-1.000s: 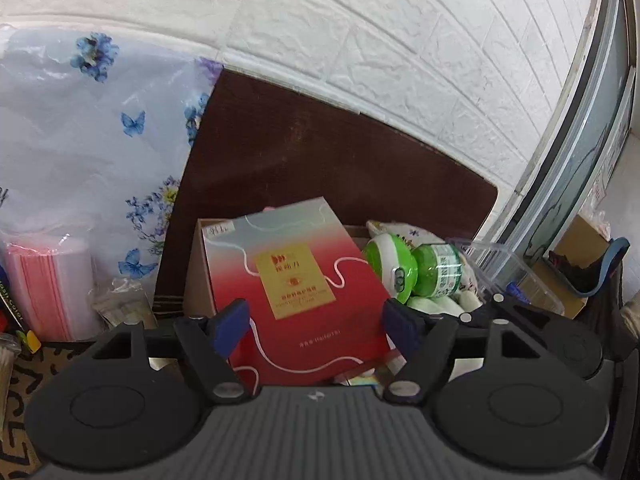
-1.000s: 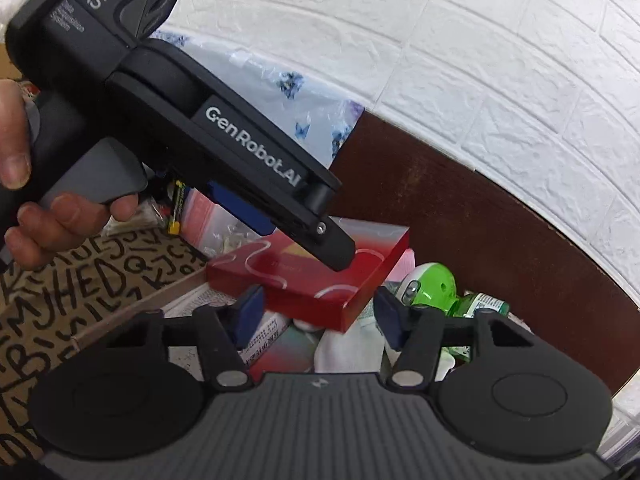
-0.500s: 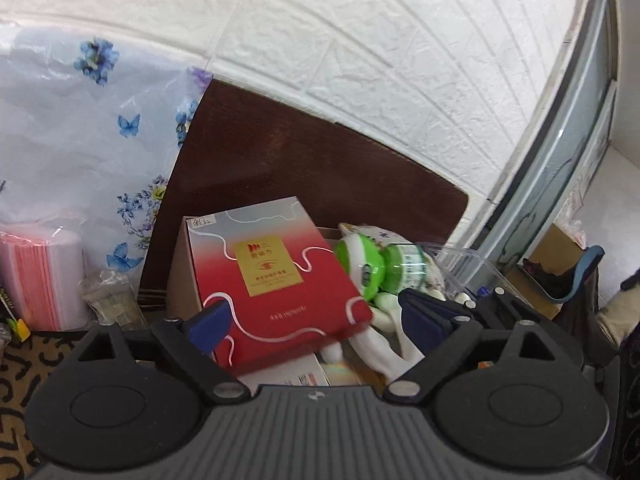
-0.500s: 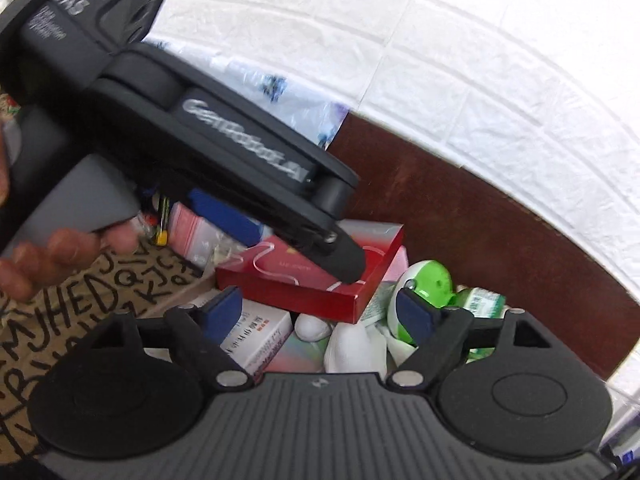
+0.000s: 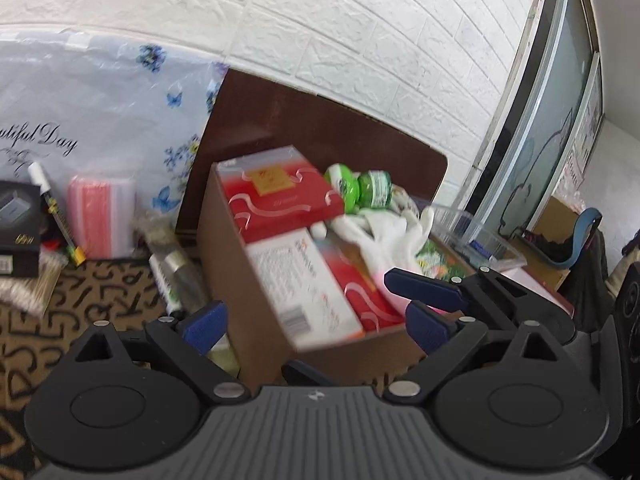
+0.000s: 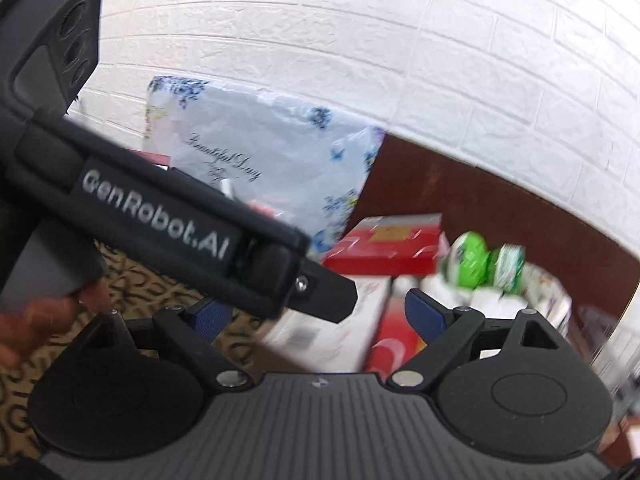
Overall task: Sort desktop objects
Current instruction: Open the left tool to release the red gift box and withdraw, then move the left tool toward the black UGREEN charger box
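Observation:
A red gift box (image 5: 280, 196) lies on top of the items in a brown cardboard box (image 5: 228, 264). Beside it are a green bottle (image 5: 360, 190), a white-and-red carton (image 5: 304, 280) and a white glove (image 5: 380, 232). My left gripper (image 5: 316, 326) is a little in front of the cardboard box, jaws opening, its pads touching nothing. In the right wrist view the red gift box (image 6: 384, 248) and green bottle (image 6: 480, 260) sit ahead. My right gripper (image 6: 320, 316) is also opening, with nothing gripped. The left gripper's body (image 6: 160, 216) crosses that view.
A floral plastic bag (image 5: 100, 112) and a brown board (image 5: 320, 128) lean on the white brick wall. A pink stack of bags (image 5: 100, 216), a marker (image 5: 52, 208) and a black box (image 5: 20, 224) stand at left on the letter-patterned mat (image 5: 100, 292). A clear plastic tub (image 5: 472, 232) lies at right.
Both sets of jaws have spread wider and both grippers have drawn back from the cardboard box. The red gift box, earlier between the left pads, now rests free on the box's contents.

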`<state>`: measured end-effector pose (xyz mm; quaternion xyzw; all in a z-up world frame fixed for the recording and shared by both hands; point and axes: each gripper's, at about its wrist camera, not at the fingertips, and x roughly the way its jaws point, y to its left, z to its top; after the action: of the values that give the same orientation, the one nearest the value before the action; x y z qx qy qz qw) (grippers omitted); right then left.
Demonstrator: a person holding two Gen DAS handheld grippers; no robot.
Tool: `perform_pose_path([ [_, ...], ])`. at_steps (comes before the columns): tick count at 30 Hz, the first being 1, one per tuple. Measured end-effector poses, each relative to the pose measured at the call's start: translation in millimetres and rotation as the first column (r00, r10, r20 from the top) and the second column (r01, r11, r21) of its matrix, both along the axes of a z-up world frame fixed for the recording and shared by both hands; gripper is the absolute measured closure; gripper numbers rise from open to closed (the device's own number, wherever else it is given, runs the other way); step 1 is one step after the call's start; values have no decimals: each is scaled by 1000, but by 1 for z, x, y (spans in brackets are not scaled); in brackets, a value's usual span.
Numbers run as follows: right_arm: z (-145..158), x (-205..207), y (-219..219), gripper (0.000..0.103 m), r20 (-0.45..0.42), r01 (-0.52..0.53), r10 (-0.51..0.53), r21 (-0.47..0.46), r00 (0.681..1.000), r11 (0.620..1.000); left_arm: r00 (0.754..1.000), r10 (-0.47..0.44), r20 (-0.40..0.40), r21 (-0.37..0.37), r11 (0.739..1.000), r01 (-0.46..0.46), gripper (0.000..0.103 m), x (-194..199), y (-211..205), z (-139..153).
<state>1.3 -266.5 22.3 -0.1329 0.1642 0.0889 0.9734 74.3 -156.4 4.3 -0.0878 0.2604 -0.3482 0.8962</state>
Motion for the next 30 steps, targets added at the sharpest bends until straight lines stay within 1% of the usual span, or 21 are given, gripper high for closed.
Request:
perform_pose_path([
  [3, -14, 1, 23, 12, -34, -19, 21, 53, 999, 998, 1000, 28, -13, 25, 999, -28, 5, -14, 12, -11],
  [4, -18, 12, 30, 12, -44, -28, 31, 63, 999, 998, 999, 42, -18, 29, 999, -41, 5, -18, 16, -14],
  [6, -21, 9, 35, 12, -66, -43, 49, 82, 997, 996, 997, 70, -31, 33, 997, -69, 5, -23, 26, -19],
  [8, -28, 6, 50, 12, -86, -57, 65, 95, 994, 994, 994, 106, -38, 40, 994, -104, 5, -28, 39, -24],
  [9, -29, 8, 55, 12, -94, -64, 73, 99, 993, 993, 991, 127, -42, 42, 991, -125, 5, -29, 45, -26],
  [10, -32, -3, 64, 12, -100, -75, 85, 103, 991, 992, 988, 150, -46, 44, 988, -148, 5, -29, 52, -28],
  [12, -34, -3, 77, 12, -112, -107, 119, 107, 987, 988, 979, 197, -51, 40, 980, -195, 5, -28, 68, -28],
  [16, -31, 5, 100, 12, -115, -160, 174, 122, 978, 980, 953, 296, -56, 19, 955, -296, 5, -24, 104, -25],
  [22, -26, 41, 126, 13, -99, -200, 214, 138, 972, 970, 902, 428, -56, -2, 903, -429, 5, -2, 149, -17],
  [25, -26, 63, 136, 13, -91, -208, 221, 134, 971, 969, 882, 469, -48, -10, 883, -470, 5, 16, 163, -13],
  [30, -33, 105, 149, 13, -90, -224, 235, 116, 968, 968, 858, 513, -37, -2, 858, -513, 5, 57, 174, -11],
])
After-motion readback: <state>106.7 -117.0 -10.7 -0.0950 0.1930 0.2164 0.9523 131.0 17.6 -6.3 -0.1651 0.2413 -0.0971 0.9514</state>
